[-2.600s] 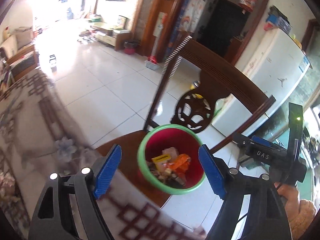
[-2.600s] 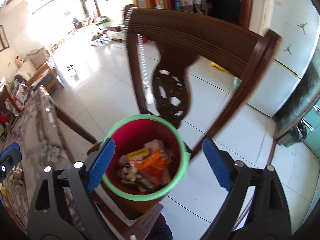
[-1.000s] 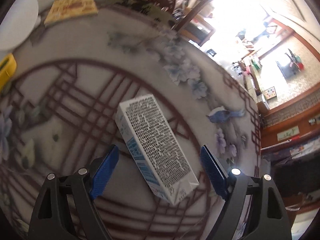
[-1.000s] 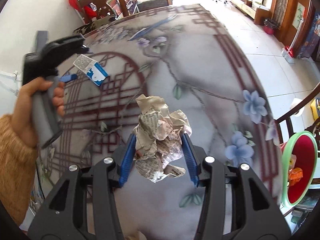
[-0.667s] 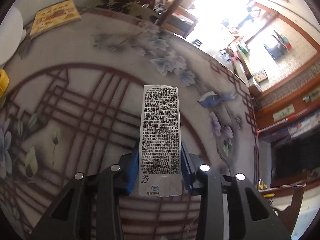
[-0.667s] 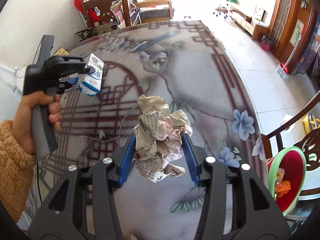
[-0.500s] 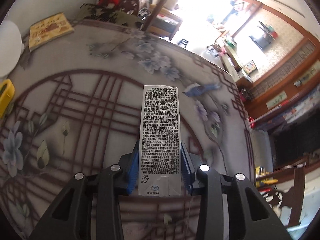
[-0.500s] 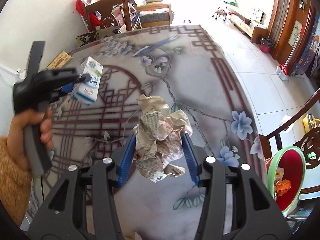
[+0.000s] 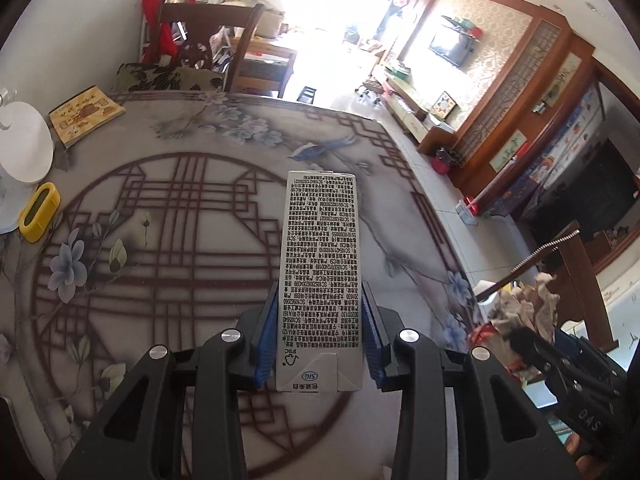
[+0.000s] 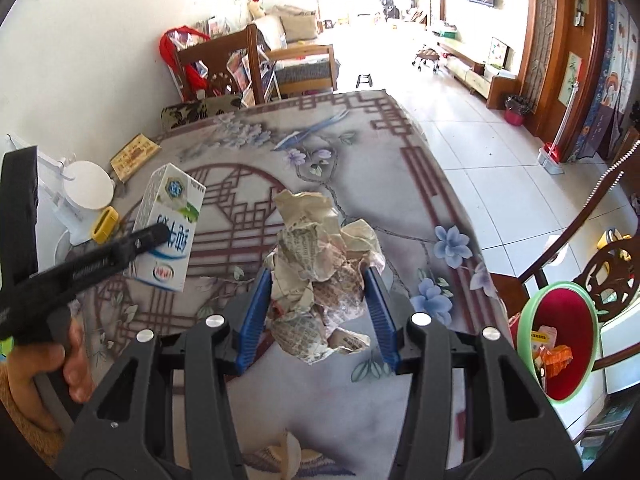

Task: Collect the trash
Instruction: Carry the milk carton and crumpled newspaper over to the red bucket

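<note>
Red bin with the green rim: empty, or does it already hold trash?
Already holding trash. The red bin stands beyond the table's edge, and an orange wrapper and other packaging show inside it.

The milk carton (image 9: 320, 280) bore dense small print, with "SIG" and "FSC" marks at its near end. "DAS" stood on the right gripper (image 9: 586, 414).

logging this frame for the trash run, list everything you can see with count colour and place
milk carton: 1, white and blue, clamped in left tongs
crumpled newspaper: 1, off-white, clamped in right tongs
trash bin: 1, red with green rim, on chair seat beside table
table: 1, grey floral cloth
booklet: 1, yellow, far corner
yellow case: 1, left edge
left tongs: 1, black, blue pads
right tongs: 1, same
hand: 1, gripping left handle
</note>
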`<state>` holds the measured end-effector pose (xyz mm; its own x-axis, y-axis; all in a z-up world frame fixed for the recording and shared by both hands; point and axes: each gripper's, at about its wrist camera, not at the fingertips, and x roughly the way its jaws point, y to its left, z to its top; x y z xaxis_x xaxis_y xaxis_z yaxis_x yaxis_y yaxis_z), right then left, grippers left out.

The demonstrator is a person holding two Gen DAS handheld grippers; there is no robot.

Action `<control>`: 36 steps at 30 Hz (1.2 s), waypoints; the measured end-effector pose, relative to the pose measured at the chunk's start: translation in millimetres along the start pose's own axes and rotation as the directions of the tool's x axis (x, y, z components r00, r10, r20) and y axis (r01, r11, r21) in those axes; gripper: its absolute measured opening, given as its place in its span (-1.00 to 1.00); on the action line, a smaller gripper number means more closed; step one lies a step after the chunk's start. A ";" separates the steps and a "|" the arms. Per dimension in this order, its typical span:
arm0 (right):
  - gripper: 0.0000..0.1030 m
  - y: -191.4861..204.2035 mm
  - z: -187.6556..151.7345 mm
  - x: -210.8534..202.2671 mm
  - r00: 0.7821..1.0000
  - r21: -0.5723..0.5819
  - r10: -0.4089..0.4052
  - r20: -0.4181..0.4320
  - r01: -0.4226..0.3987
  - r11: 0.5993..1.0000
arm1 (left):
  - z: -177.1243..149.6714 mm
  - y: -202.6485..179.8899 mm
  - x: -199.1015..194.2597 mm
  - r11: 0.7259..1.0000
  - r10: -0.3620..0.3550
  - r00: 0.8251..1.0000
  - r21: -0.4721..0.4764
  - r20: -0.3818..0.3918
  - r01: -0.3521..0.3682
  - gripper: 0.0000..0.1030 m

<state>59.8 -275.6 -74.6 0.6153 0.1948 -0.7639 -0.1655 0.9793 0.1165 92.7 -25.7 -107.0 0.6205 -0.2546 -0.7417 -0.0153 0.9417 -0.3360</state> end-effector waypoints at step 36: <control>-0.09 -150.8 -27.7 -88.3 0.973 0.248 -0.200 0.115 0.167 0.954 | -24.0 -158.7 -10.5 0.972 -0.132 0.991 0.203 0.038 0.122 -0.33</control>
<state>9.1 -442.0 -42.3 0.7202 -0.0003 -0.6938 0.1363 0.9806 0.1410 69.8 -177.8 -59.8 0.6461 -0.3683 -0.6685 0.2201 0.9286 -0.2989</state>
